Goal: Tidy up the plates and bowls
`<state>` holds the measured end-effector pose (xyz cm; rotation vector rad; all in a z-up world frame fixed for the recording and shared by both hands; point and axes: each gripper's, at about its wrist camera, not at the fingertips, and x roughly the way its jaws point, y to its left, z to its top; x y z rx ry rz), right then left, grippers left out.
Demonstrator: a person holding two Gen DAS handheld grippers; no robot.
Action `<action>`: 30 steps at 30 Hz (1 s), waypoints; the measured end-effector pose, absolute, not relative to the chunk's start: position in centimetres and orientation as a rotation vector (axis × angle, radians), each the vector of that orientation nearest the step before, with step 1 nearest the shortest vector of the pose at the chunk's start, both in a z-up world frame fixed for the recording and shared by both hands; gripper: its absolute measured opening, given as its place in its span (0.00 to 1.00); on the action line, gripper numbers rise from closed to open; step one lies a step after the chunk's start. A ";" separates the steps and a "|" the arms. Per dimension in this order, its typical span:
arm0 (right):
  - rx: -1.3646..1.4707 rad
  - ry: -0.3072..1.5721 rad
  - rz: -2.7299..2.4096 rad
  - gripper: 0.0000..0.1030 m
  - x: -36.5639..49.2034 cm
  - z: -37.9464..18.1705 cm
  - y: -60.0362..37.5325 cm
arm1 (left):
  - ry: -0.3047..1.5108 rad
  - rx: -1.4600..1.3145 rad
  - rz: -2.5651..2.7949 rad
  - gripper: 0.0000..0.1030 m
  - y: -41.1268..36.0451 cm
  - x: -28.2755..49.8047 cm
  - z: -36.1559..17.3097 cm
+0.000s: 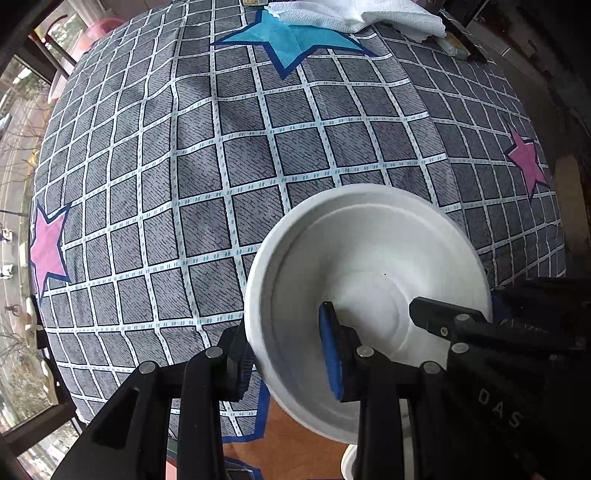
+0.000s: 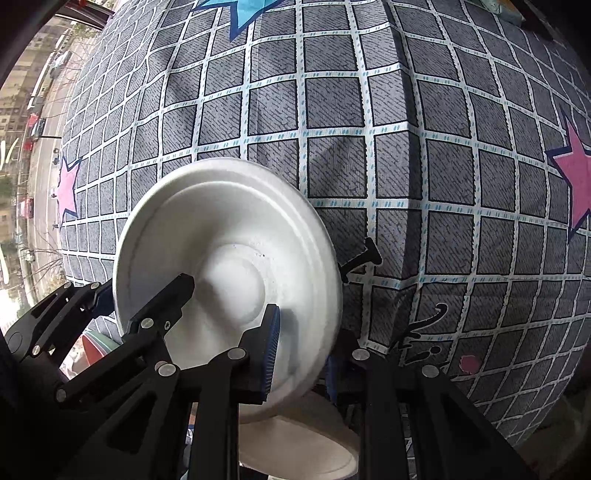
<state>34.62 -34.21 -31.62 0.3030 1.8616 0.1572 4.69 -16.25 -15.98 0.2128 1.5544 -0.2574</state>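
A white foam bowl (image 1: 369,251) hangs above the checked tablecloth, held by its rim on two opposite sides. My left gripper (image 1: 286,350) is shut on the near rim, its blue pad (image 1: 332,354) inside the bowl and the other finger outside. The right gripper (image 1: 443,321) clamps the far rim in that view. In the right wrist view the same bowl (image 2: 221,221) is tilted towards me. My right gripper (image 2: 303,354) is shut on its rim, and the left gripper (image 2: 85,295) grips the opposite edge. A cream dish (image 2: 295,443) lies below the bowl.
The grey checked tablecloth (image 1: 221,166) with blue and pink stars covers the round table. A white towel (image 1: 369,14) lies at the far edge. Coloured dishes (image 2: 92,347) peek out under the left gripper. Windows run along the left side.
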 end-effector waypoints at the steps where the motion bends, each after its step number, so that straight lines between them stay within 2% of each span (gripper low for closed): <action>1: 0.303 1.854 0.157 0.23 34.8 -31.1 -34.3 | 1.547 0.211 -0.256 0.33 -16.3 4.7 -15.5; 17: 0.290 1.743 0.123 0.23 33.9 -22.8 -37.8 | 1.439 0.259 -0.321 0.33 -17.6 2.4 -7.7; 24: 0.297 1.749 0.092 0.23 29.5 -21.2 -37.0 | 1.453 0.297 -0.375 0.33 -18.6 -0.7 -7.7; 30: 0.331 1.797 0.062 0.24 25.4 -22.1 -36.5 | 1.498 0.337 -0.420 0.33 -19.1 -3.7 -9.0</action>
